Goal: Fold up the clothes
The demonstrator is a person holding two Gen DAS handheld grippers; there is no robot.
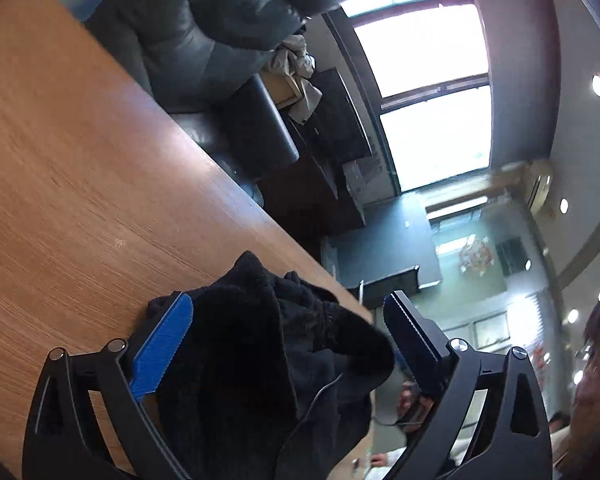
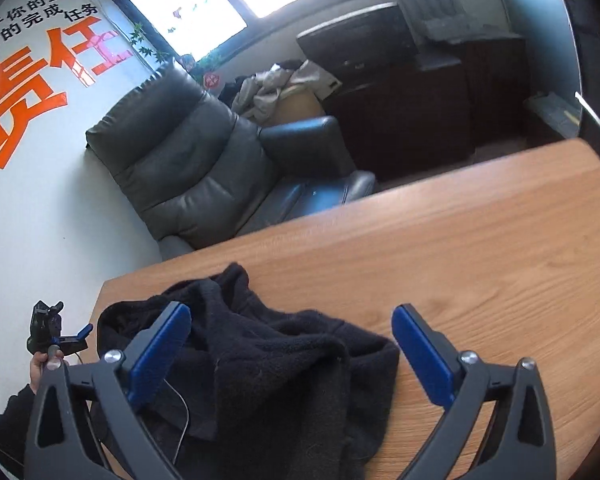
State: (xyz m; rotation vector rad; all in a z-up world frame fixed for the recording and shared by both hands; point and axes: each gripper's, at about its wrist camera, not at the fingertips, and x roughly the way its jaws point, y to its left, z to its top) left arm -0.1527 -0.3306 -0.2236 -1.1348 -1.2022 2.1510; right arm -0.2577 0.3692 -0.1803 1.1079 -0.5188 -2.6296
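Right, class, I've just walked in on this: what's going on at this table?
A person is holding a two-finger claw in each hand and is about to fold a black fleece garment that lies crumpled in a heap near the corner of a wooden table. Both the left claw and the right claw are open, with the garment between their fingers, and neither has gripped it. No fold is visible so far. A grey leather sofa stands beyond the table.

Wood-grain table, crumpled black fleece garment lying directly on it, bunched near the table's corner closest to the grey armchair
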